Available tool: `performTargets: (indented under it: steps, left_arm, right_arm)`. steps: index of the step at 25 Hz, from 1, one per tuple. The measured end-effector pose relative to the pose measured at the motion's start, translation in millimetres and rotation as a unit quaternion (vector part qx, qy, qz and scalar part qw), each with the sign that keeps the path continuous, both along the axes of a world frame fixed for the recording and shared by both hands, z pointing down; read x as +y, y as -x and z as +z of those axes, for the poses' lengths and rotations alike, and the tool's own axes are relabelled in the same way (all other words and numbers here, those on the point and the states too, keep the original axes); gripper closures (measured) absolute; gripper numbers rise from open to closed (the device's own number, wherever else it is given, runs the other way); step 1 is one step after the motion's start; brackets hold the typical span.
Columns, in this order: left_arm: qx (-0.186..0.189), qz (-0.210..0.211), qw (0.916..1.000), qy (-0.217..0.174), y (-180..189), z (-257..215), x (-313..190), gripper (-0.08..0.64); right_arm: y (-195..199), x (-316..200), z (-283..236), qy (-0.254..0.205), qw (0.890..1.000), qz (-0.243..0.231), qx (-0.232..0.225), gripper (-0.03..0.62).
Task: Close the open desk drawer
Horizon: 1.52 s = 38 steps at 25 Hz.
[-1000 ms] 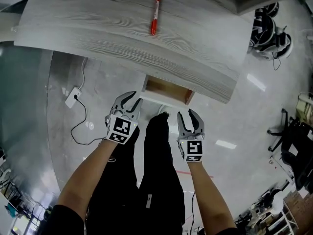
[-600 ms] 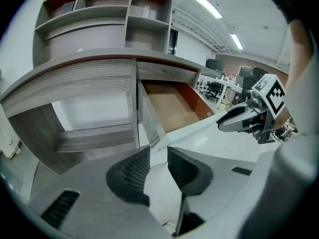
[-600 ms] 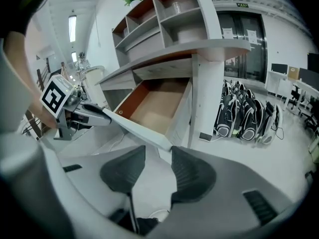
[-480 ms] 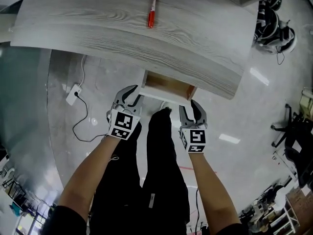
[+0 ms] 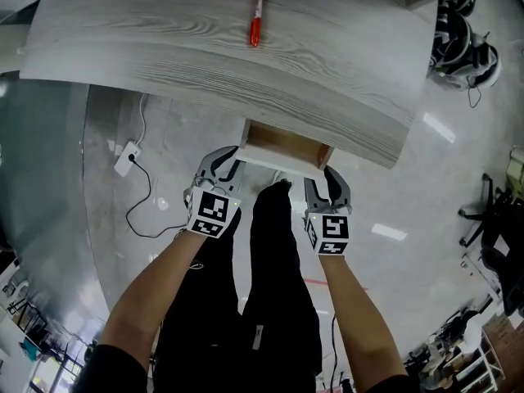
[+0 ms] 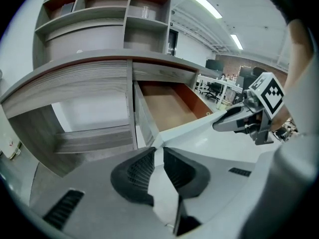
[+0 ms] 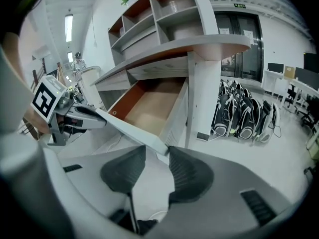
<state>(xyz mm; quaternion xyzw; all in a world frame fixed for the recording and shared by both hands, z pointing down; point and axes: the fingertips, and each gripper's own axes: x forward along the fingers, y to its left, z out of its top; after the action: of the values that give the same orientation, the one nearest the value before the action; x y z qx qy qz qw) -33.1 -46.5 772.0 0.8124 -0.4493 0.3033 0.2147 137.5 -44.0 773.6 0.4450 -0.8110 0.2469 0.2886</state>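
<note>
On the left gripper we find the two ribbed pads standing a slim gap apart; the left corner of the drawer front sits at their mouth; we cannot tell whether either pad touches it. On the right gripper the jaws stand wider, having just been opening; the right corner of the same drawer front reaches in between the pad tips, and we see no clamp on it.

From the head view we record one gripper at each front corner of the drawer, with the person's black trousers between the two forearms. The drawer stands pulled out from under the grey wood-grain desk top, near that top's right end; its brown inner floor is exposed.

Other items noted:
- a red marker lies on the desk top, well apart from the drawer;
- a white power strip lies on the floor to the left, its cord trailing beside it;
- open shelves rise above the desk;
- dark backpacks stand on the floor beside the desk's side panel.
</note>
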Motion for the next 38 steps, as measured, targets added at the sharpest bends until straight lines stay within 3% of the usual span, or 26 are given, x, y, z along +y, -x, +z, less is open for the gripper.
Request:
performTargets:
  steps: [12, 21, 28, 38]
  left_arm:
    - [0.029, -0.036, 0.9978, -0.047, 0.2, -49.0, -14.2, 0.497]
    - [0.019, -0.048, 0.9977, -0.044, -1.2, -51.3, -30.4, 0.497]
    - [0.010, -0.043, 0.9967, -0.068, -2.3, -50.4, -60.5, 0.497]
    - [0.001, -0.058, 0.9956, -0.074, -3.1, -50.2, -99.6, 0.497]
  right_arm:
    - [-2.2, -9.3, -40.7, -0.039, 0.996, 0.065, -0.046, 0.439]
    - [-4.0, -25.1, -42.8, -0.048, 0.995, 0.072, -0.052, 0.440]
    - [-4.6, -54.7, -41.8, -0.060, 0.993, 0.074, -0.063, 0.440]
    - [-4.3, -91.2, -40.6, -0.071, 0.995, 0.061, -0.046, 0.439]
